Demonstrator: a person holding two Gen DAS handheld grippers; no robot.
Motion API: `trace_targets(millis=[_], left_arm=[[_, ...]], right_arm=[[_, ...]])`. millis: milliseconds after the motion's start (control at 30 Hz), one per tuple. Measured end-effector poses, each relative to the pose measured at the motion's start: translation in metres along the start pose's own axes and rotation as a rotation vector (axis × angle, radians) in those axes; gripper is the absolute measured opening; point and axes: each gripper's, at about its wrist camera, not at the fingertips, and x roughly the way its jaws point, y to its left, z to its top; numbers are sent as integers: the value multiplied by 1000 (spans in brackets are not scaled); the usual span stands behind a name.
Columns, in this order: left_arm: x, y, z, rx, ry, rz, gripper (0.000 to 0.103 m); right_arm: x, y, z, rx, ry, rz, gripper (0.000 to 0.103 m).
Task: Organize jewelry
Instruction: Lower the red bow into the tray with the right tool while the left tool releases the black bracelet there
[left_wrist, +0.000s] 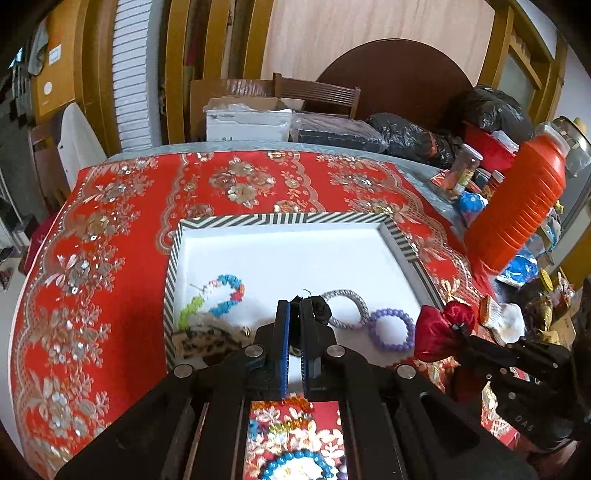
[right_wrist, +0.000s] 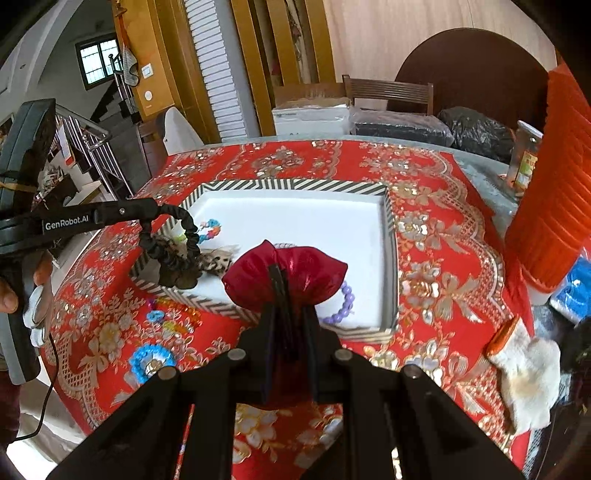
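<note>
Up close, a red satin scrunchie (right_wrist: 286, 282) is pinched tight in the right gripper (right_wrist: 284, 291), above the near edge of the striped tray (right_wrist: 291, 184). A black scrunchie (right_wrist: 173, 251) is gripped by the closed left gripper (left_wrist: 294, 314) over the tray's near left corner. Farther in, a purple bead bracelet (left_wrist: 392, 328) and a silver bangle (left_wrist: 347, 308) are seen lying on the tray floor.

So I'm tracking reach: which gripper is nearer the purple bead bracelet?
Right. The right gripper hangs just beside the purple bead bracelet; the left gripper is farther left.
</note>
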Motion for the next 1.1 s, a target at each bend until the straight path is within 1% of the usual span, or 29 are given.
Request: trace_targets(millis=[100,267,533,700,833,933,1100], left_arm=[[6,0,7,7,-1,8,0],[15,1,18,5,-2,10,0],[42,13,33,-60,21,-29,0],[68,18,39,-91,38,-32,0],[93,26,37,-119,72,-11,0],[106,35,32,-136,95,14,0],[117,45,22,-147,122,44,0]], right_arm=[[4,-5,9,-2,-6,-13,15],[14,-14,22,23,1,-5,15],[35,-24,44,26,14,-32,15],[62,-33,59,32,42,-37,15],[94,-46,69,66,84,-46,15],[117,-55,71,86,121,-51,15],[143,-63,67,82,159,-72,15]])
